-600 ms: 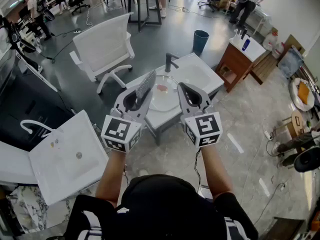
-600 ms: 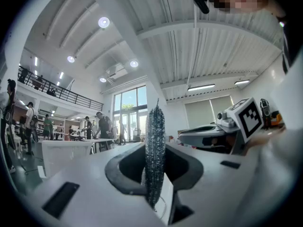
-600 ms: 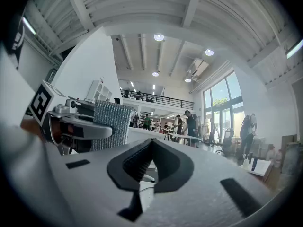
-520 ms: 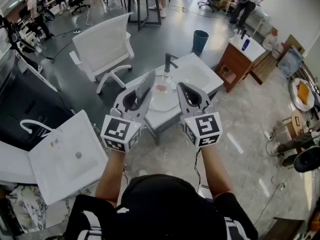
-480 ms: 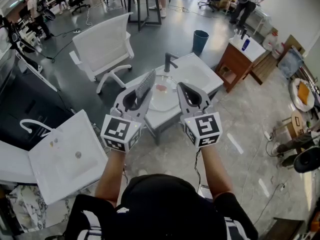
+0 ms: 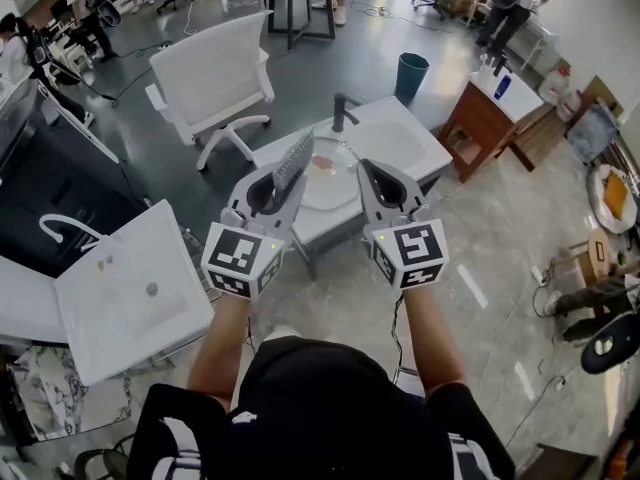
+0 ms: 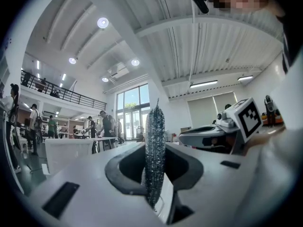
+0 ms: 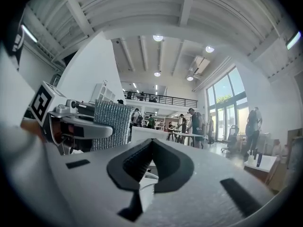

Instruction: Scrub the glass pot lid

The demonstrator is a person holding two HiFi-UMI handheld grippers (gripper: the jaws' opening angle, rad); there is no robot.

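Both grippers are held out level, side by side, over pale stone-patterned floor tiles. The left gripper (image 6: 280,181) pinches a silvery mesh scrub pad (image 6: 297,156), which stands on edge between its jaws and sticks out past their tips. The right gripper (image 6: 366,171) has its jaws pressed together with nothing between them.

Just beyond the tips stands a white sink unit (image 6: 400,143). The glass pot lid (image 6: 330,183) lies flat on its top, in front of the dark faucet (image 6: 341,111), with a reddish spot near its middle. A second white sink slab (image 6: 130,288) sits low to the left.

Farther off the floor turns to glossy dark grey. A white chair (image 6: 215,73) stands there, then a teal bin (image 6: 410,73) and a wooden cabinet (image 6: 480,118) with bottles on top. People stand around tables at the back. The hall is tall and white, with round ceiling lights, a railed upper gallery and high windows.
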